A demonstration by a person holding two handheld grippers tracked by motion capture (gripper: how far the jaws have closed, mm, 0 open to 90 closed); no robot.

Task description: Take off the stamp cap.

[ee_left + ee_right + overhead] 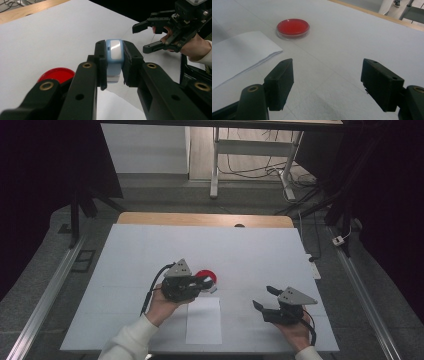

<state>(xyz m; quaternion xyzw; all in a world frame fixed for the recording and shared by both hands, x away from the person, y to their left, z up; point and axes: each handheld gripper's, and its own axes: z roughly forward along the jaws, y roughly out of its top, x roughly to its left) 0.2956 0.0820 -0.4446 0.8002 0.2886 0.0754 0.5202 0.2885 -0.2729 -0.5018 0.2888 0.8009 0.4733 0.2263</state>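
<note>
On the white-covered table (150, 250), the left gripper (114, 72) is clenched on a small pale-blue block with a glossy white face (114, 53). Its two black jaws press the block's two sides, and the block stands upright between them, lifted a little above the table surface. In the high view this gripper (204, 285) sits left of centre, held by the person's left hand (162, 305) in a white sleeve, with its grey three-cornered plate on top.

A round red dish with a clear rim (206, 276) lies flat on the table just beyond the left gripper's tips in the high view. In the left gripper view the dish (57, 75) lies low and to the left of the jaws, partly hidden by them. A white sheet of paper (203, 320) lies on the near part of the table, just near of the left gripper and between the two hands. In the right gripper view one corner of the paper (239, 55) points toward the dish (293, 27), with a gap between them.

The right gripper (327, 80) is released: its jaws stand wide apart with only bare table between them. It sits at the near right of the table (265, 297), well apart from the block, its jaws pointing left toward the table's middle. The left gripper view shows it (142, 37) open, held in the person's right hand (192, 46).
</note>
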